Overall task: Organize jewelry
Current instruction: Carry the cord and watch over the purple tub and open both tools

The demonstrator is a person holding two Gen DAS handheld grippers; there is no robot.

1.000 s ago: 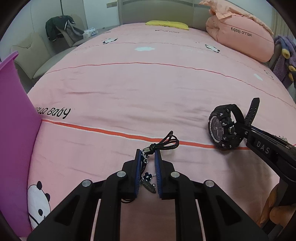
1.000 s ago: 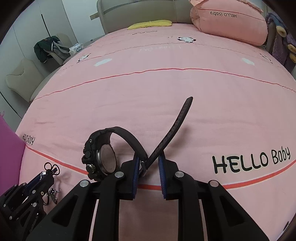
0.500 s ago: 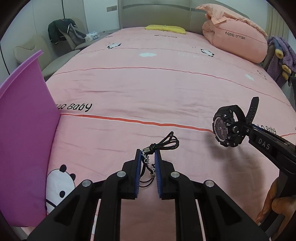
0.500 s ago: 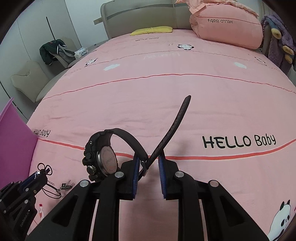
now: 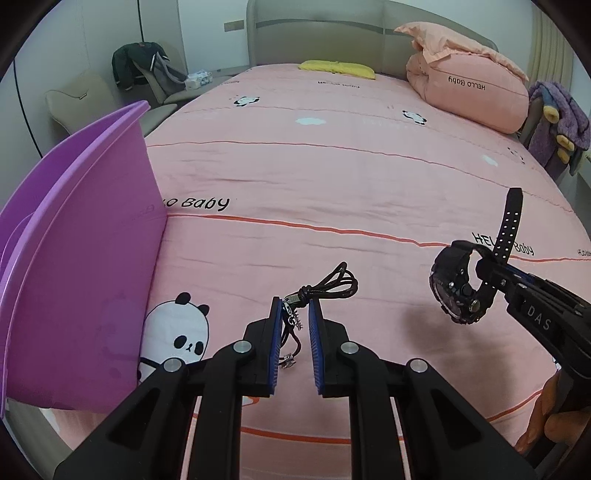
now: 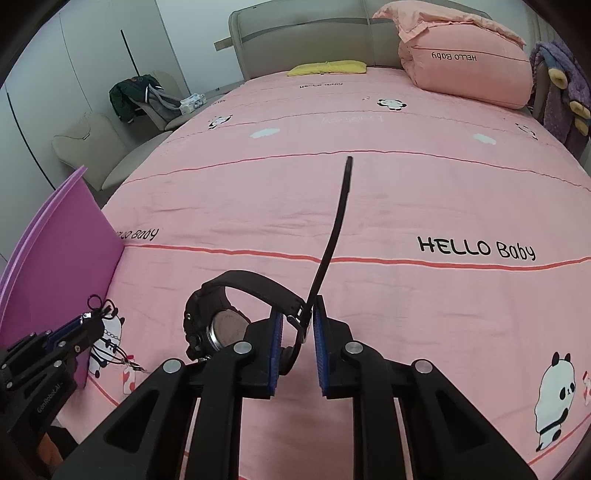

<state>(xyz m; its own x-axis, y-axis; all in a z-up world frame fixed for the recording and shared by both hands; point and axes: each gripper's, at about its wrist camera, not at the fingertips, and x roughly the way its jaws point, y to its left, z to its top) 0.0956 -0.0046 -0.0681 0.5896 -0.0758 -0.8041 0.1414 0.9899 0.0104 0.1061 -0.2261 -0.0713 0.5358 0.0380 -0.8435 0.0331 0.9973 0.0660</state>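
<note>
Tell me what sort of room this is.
A bedroom, most likely: a wide bed under a pink panda-print sheet, a padded headboard behind it, and a folded pink duvet by the yellow pillow.

The left gripper points steeply down, its jaws clamped narrow on a cord necklace. The right gripper, tilted likewise, has just tightened on a black watch strap, a hand at its handle.

A bin stands on the bed's left edge; a folded quilt lies far right, by the headboard.
</note>
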